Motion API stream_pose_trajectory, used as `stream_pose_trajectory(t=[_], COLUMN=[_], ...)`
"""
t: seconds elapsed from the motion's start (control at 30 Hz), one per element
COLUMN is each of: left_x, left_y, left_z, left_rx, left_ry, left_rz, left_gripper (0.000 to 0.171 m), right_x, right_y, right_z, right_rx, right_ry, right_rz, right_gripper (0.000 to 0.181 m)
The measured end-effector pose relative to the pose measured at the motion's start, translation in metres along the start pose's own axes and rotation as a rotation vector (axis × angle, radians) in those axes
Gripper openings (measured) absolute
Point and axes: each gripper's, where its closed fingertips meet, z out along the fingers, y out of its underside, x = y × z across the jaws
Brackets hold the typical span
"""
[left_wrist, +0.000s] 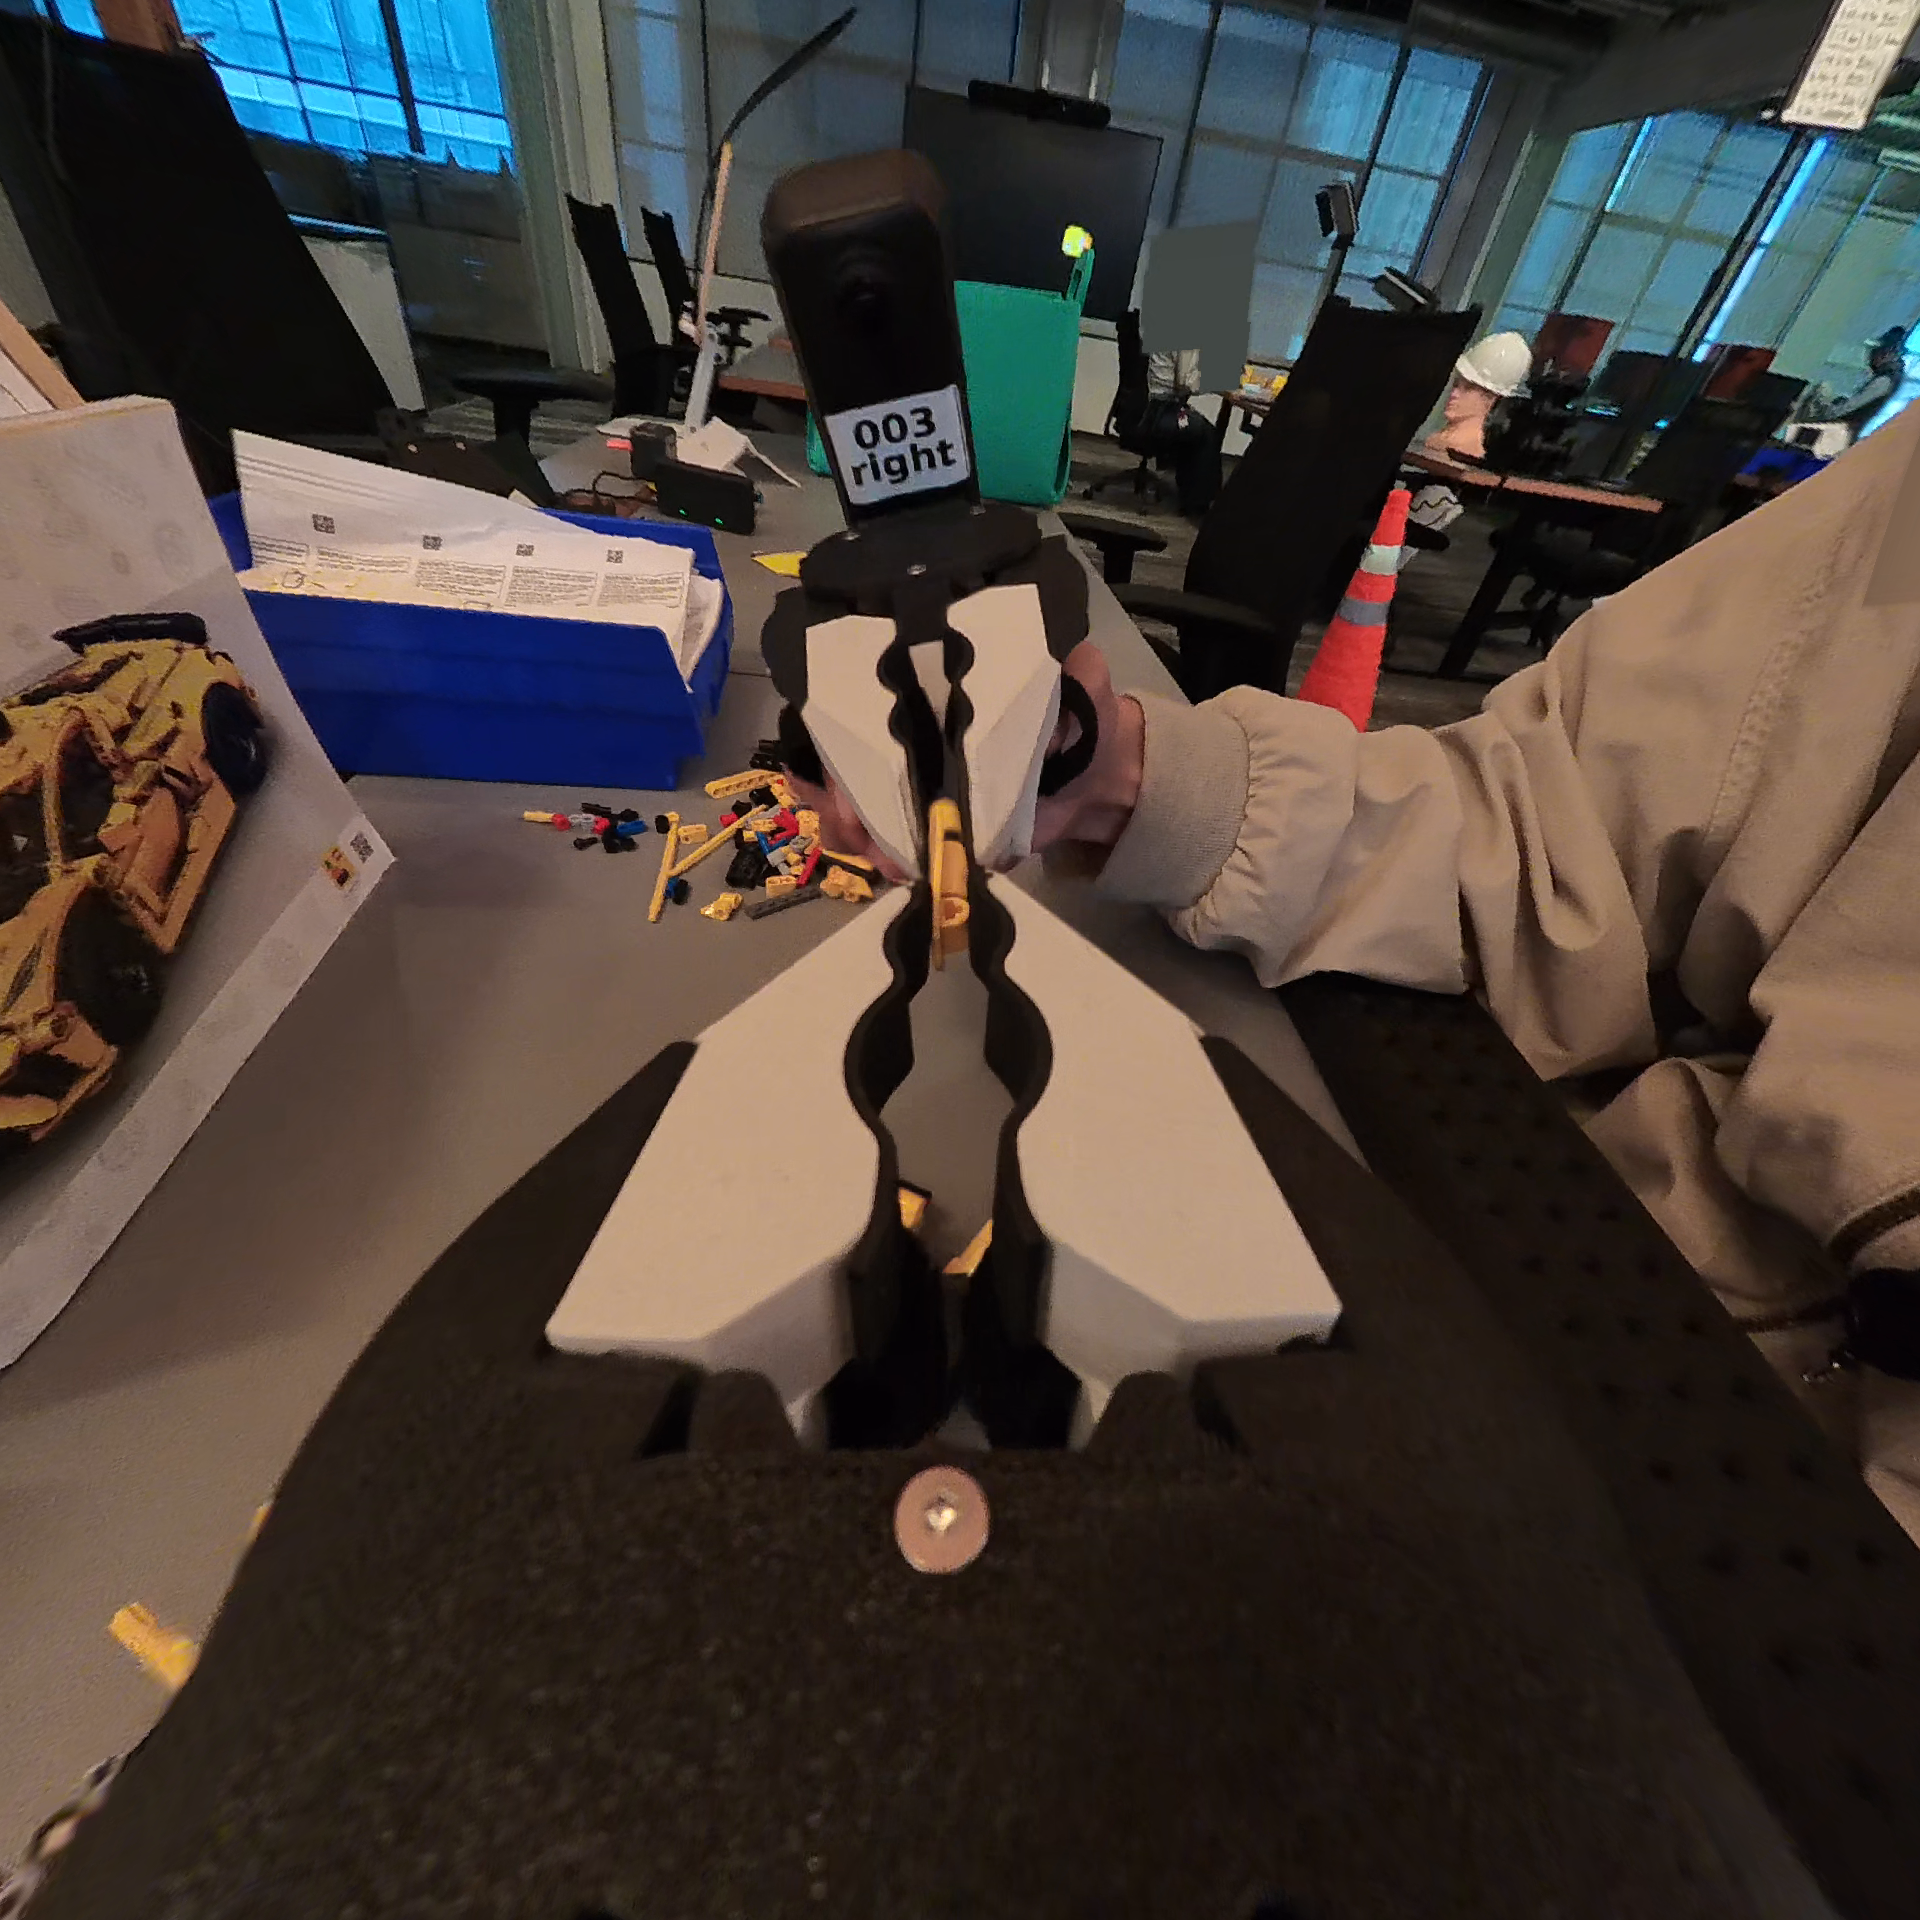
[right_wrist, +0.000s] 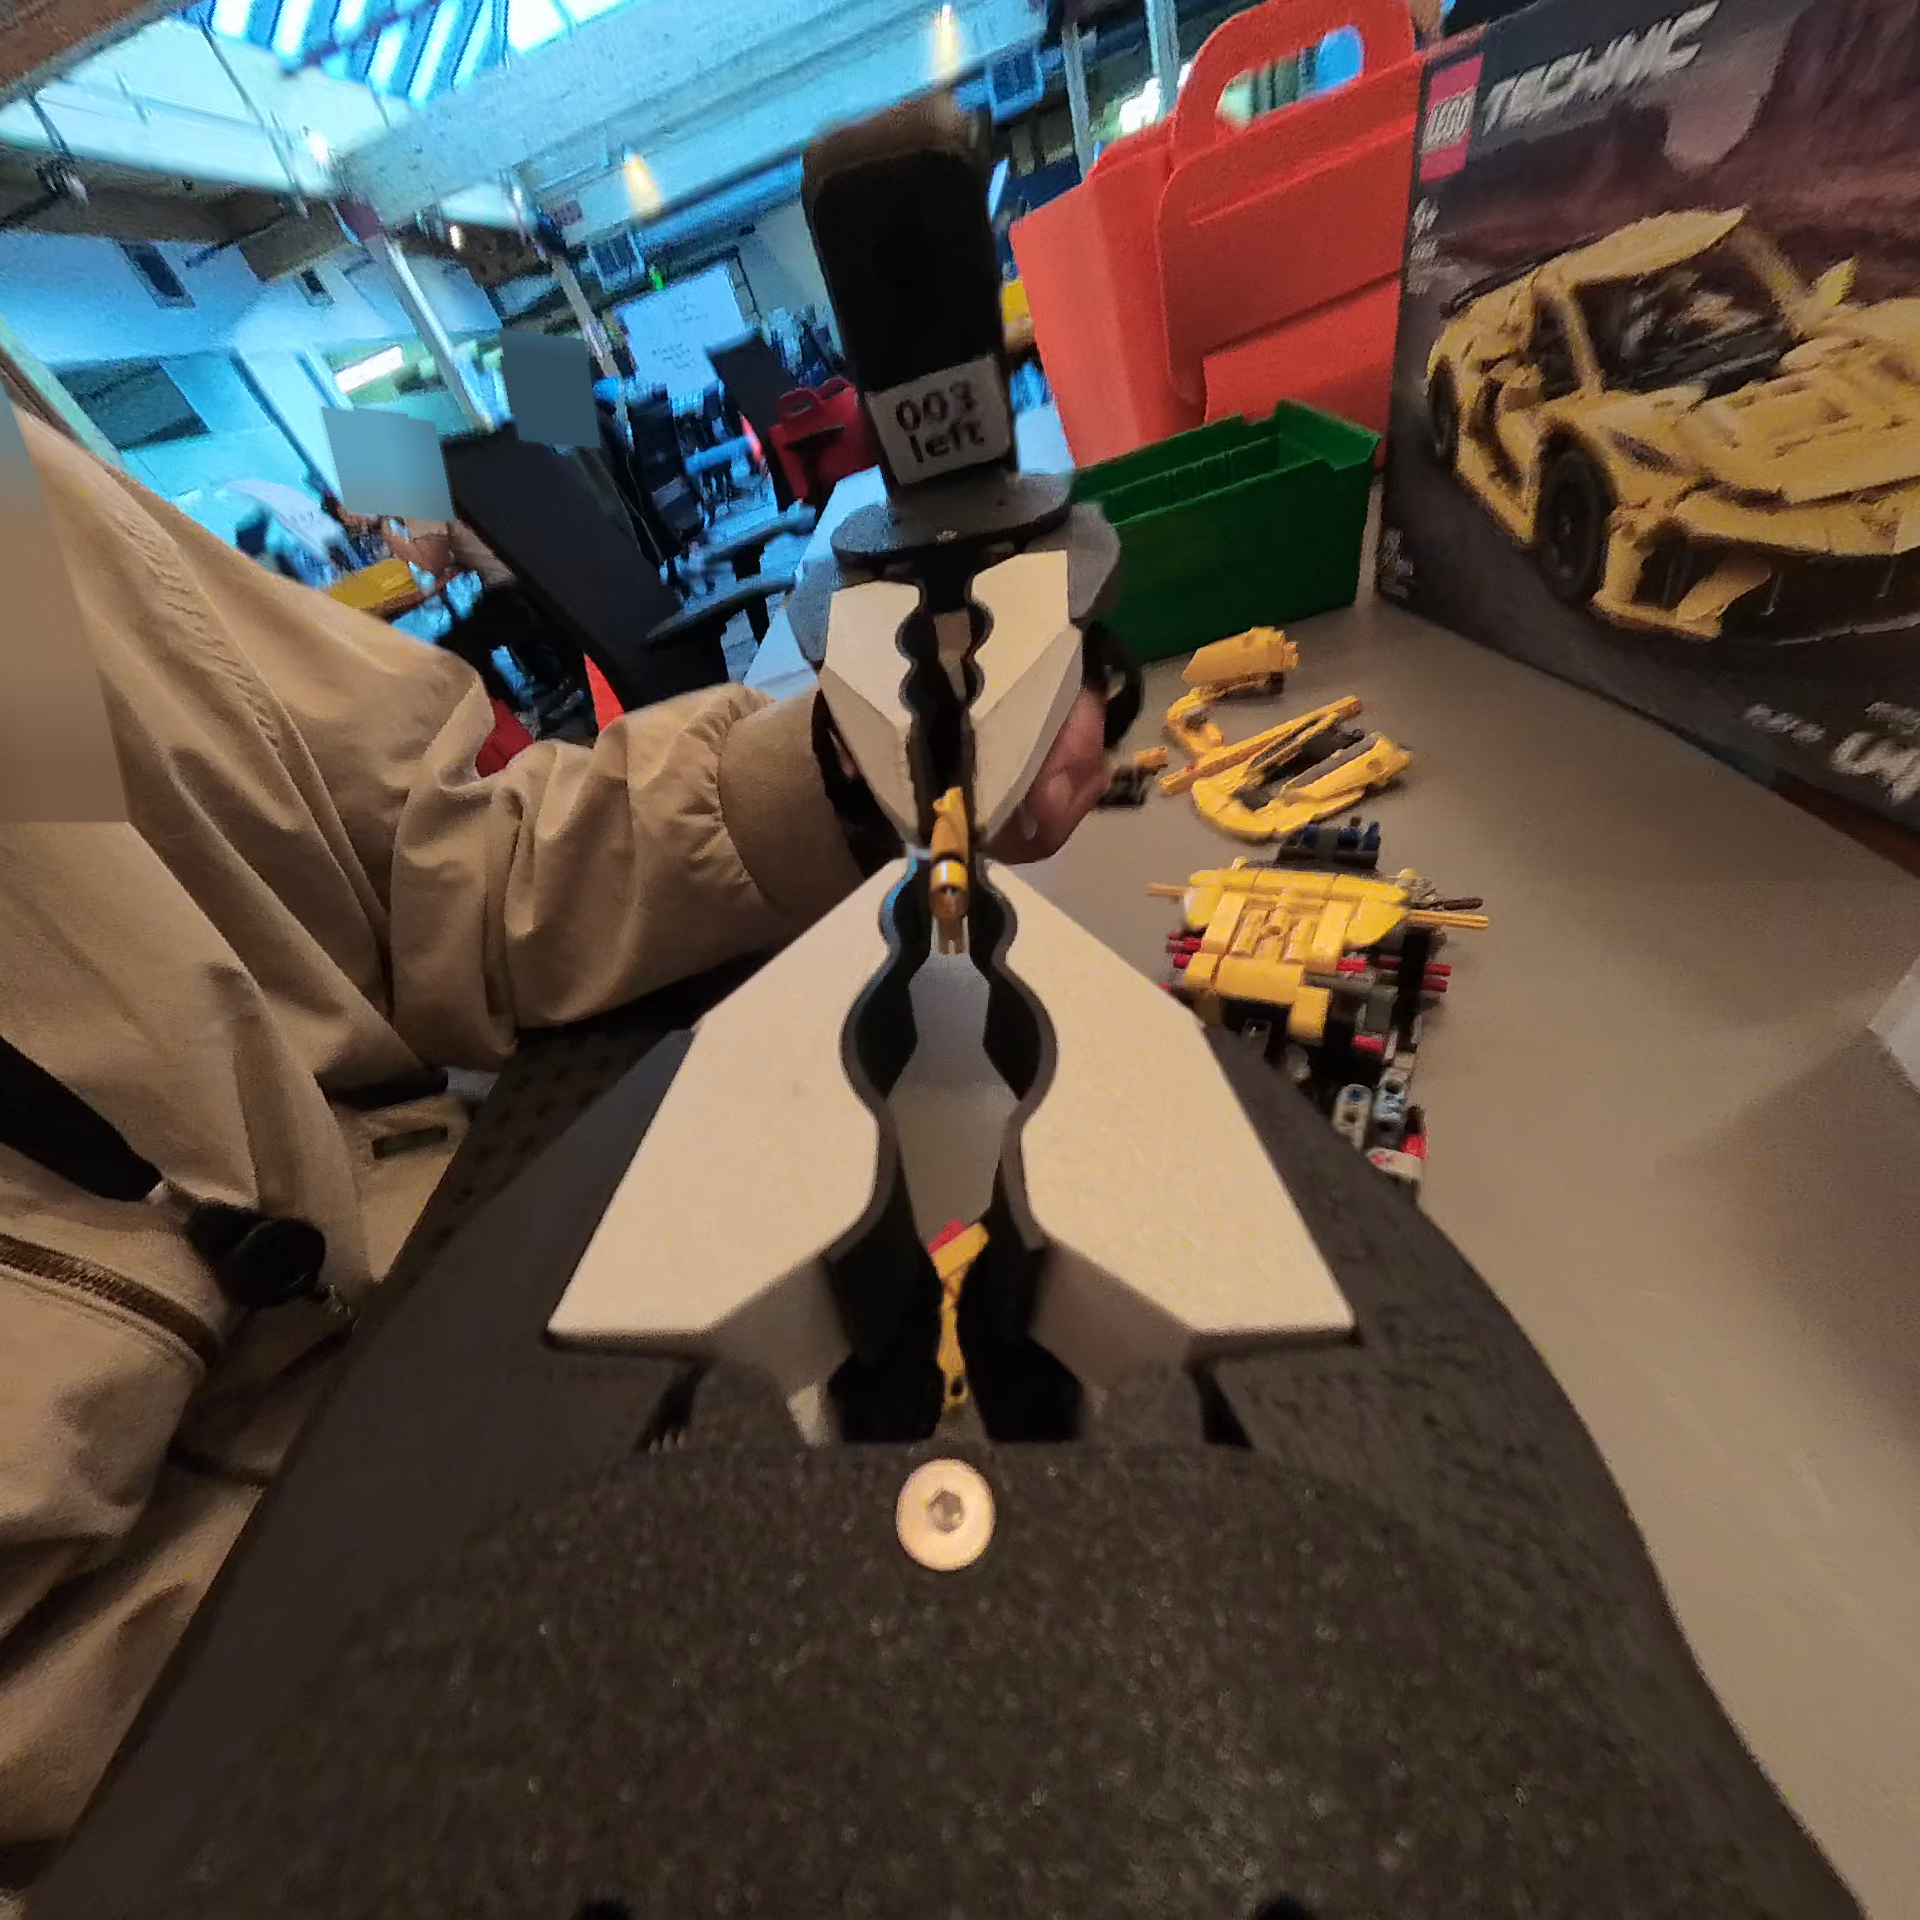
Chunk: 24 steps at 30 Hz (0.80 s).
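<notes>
Loose pieces (left_wrist: 727, 842) before bin (left_wrist: 488, 686) on table (left_wrist: 436, 1039)

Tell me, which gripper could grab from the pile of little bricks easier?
Right, probably. The pile of loose pieces lies just beside the right gripper, beyond the left gripper. Both are shut on one small yellow piece, so it must let go first.

Piece: small yellow plastic building piece (left_wrist: 948, 881), long and narrow, a round hole near one end.
Pose: upright, raised above the grey table (left_wrist: 436, 1039).
Grip: pinched at once between tips of left gripper (left_wrist: 948, 914) and right gripper (right_wrist: 948, 904), meeting nose to nose, both closed tight.
Nearest: scattered small parts (left_wrist: 748, 842) beyond.
</notes>
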Motion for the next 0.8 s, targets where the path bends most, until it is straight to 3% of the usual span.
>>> stream_pose_trajectory(t=[0.07,0.13,0.3,0.4,0.57,0.67,0.7,0.73,0.8], left_x=[-0.016,-0.023,-0.024,-0.019,-0.014,-0.012,-0.011,-0.01,-0.009], left_y=[-0.021,-0.046,-0.03,-0.026,-0.024,-0.023,-0.024,-0.025,-0.024], left_z=[-0.044,-0.086,-0.035,-0.022,-0.015,-0.012,-0.012,-0.011,-0.008], left_rx=[0.142,0.29,0.228,0.218,0.246,0.255,0.264,0.269,0.255], left_ry=[-0.059,-0.083,-0.047,-0.037,0.0,0.028,0.035,0.039,0.04], left_rz=[-0.042,-0.052,-0.117,-0.122,-0.159,-0.179,-0.187,-0.188,-0.182], left_gripper=[0.005,0.005,0.005,0.005,0.005,0.005,0.005,0.005,0.005], right_x=[0.008,0.017,0.022,0.023,0.003,-0.009,0.002,0.017,0.058], right_y=[-0.041,-0.05,-0.027,-0.013,-0.037,-0.046,-0.04,-0.02,0.048], right_z=[-0.063,-0.104,-0.051,-0.042,-0.061,-0.072,-0.069,-0.064,-0.091], right_rx=[0.251,0.328,0.193,0.147,0.368,0.428,0.374,0.221,-0.246], right_ry=[0.029,0.101,0.045,-0.021,-0.277,-0.42,-0.33,-0.159,0.329], right_rz=[0.043,0.042,0.096,0.167,0.271,0.342,0.37,0.356,0.204], right_gripper=[0.005,0.005,0.006,0.005,0.005,0.004,0.005,0.005,0.005])
